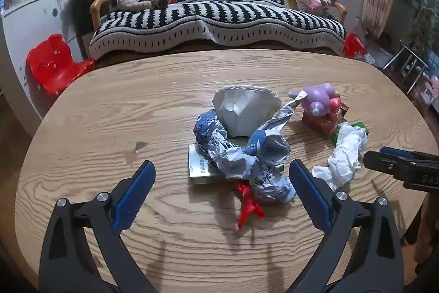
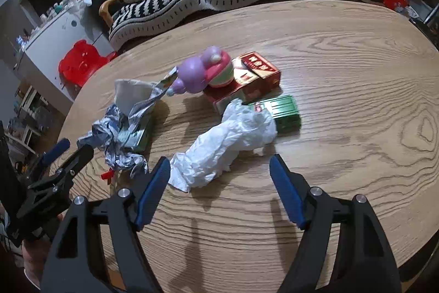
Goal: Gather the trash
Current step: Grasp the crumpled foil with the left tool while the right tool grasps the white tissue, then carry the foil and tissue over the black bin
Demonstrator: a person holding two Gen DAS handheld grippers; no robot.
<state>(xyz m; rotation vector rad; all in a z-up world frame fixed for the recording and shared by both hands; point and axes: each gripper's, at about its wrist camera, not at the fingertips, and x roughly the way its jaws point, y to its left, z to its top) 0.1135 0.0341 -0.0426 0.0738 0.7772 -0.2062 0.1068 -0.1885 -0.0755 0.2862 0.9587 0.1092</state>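
Trash lies in the middle of the oval wooden table (image 1: 109, 114). A crumpled blue-and-silver wrapper (image 1: 241, 150) covers a flat box (image 1: 200, 169), with a white paper cup (image 1: 244, 109) behind it and a red ribbon scrap (image 1: 248, 201) in front. My left gripper (image 1: 222, 166) stands open, its fingers either side of the wrapper's near end without pressing it. A crumpled white tissue (image 2: 227, 142) lies just beyond my right gripper (image 2: 219, 166), which is open with only the tissue's near tip between its fingers. The tissue (image 1: 343, 155) also shows in the left wrist view beside the right gripper's tip (image 1: 384, 159).
A purple and pink toy (image 2: 203, 70) rests on a red box (image 2: 255, 76), with a green box (image 2: 282, 111) beside the tissue. Beyond the table stand a striped sofa (image 1: 219, 18), a red plastic stool (image 1: 55, 62) and a white cabinet (image 1: 33, 18).
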